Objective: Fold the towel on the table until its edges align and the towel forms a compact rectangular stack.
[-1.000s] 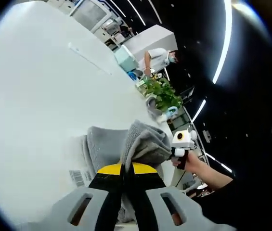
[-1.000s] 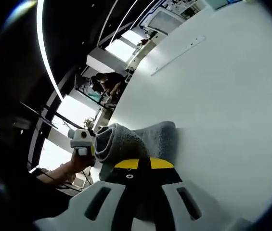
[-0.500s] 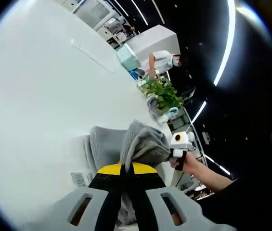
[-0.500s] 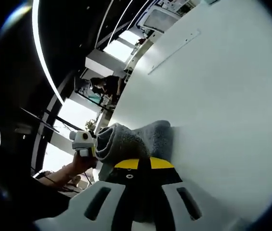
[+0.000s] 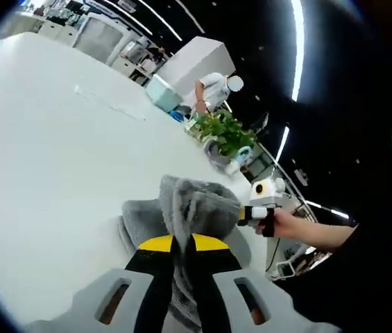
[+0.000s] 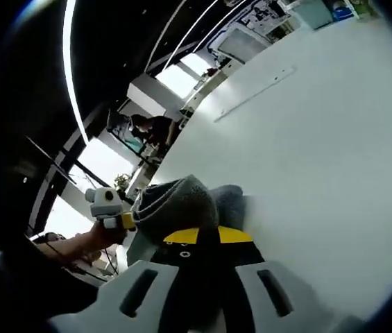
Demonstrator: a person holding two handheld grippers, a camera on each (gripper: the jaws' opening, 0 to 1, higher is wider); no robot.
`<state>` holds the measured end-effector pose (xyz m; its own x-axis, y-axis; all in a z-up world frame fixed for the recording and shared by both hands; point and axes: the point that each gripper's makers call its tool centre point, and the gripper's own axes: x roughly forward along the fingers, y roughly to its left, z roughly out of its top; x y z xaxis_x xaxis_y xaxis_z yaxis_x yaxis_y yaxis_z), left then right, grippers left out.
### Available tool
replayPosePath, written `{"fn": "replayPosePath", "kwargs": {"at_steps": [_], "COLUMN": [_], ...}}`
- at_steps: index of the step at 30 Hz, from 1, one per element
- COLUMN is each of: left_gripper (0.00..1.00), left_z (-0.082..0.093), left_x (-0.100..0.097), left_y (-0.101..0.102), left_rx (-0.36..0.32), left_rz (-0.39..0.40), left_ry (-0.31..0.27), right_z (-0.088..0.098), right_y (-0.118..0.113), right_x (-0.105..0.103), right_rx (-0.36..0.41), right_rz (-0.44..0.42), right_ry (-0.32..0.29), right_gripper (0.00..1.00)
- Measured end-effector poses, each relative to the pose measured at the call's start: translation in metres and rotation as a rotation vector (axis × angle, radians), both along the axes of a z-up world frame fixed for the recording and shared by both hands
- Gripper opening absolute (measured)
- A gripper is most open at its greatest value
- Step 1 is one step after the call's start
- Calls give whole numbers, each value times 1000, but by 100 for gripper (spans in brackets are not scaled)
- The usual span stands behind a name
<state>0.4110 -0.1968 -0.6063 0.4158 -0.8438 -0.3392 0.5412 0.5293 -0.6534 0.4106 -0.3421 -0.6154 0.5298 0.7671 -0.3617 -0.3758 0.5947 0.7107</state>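
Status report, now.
Both grippers, left gripper and right gripper, shut on the towel. Towel bunched, raised off the white table. Nothing in the way.

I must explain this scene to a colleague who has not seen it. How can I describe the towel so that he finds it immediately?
Find the large white table. At its near edge lies the grey towel, bunched and lifted by both hand-held grippers. It is the soft, fuzzy thing on the smooth tabletop.

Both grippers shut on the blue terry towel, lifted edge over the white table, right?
Not blue: the terry towel is grey, as the left gripper view shows. The rest holds: the left gripper and the right gripper are both shut on its lifted edge over the white table.
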Motion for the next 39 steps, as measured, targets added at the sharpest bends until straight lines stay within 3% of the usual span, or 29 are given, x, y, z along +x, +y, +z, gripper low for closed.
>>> {"fn": "replayPosePath", "kwargs": {"at_steps": [1, 10, 14, 17, 20, 24, 27, 29, 33, 35, 37, 39], "left_gripper": [11, 20, 24, 24, 25, 26, 26, 26, 25, 25, 25, 22], "left_z": [0, 1, -2, -5, -9, -16, -21, -28, -26, -23, -16, -2], "left_x": [2, 20, 25, 29, 32, 39, 38, 37, 38, 39, 42, 49], "left_y": [0, 3, 6, 8, 9, 18, 14, 15, 18, 19, 25, 38], "left_rx": [-3, 3, -5, 49, 68, 162, 169, 213, 191, 192, 206, 232], "left_rz": [11, 93, 125, 144, 159, 205, 180, 170, 180, 179, 193, 258], "left_ry": [0, -15, 20, -7, 3, -35, -21, -26, -20, -36, -84, -159], "right_z": [1, 1, -1, -5, -7, -14, -16, -17, -16, -9, 1, 6], "right_y": [-2, -8, -7, -8, -8, -11, -12, -13, -17, -21, -33, -48], "right_x": [5, 21, 24, 28, 29, 30, 31, 32, 33, 35, 44, 48], "right_rx": [-16, -57, -56, -89, -97, -124, -148, -150, -146, -152, -177, -204], "right_rz": [-13, -57, -60, -63, -68, -71, -75, -78, -95, -119, -171, -224], "right_ry": [-32, -75, -71, -77, -80, -77, -87, -81, -81, -99, -160, -168], "right_gripper": [5, 7, 10, 12, 15, 17, 20, 21, 21, 20, 16, 14]}}
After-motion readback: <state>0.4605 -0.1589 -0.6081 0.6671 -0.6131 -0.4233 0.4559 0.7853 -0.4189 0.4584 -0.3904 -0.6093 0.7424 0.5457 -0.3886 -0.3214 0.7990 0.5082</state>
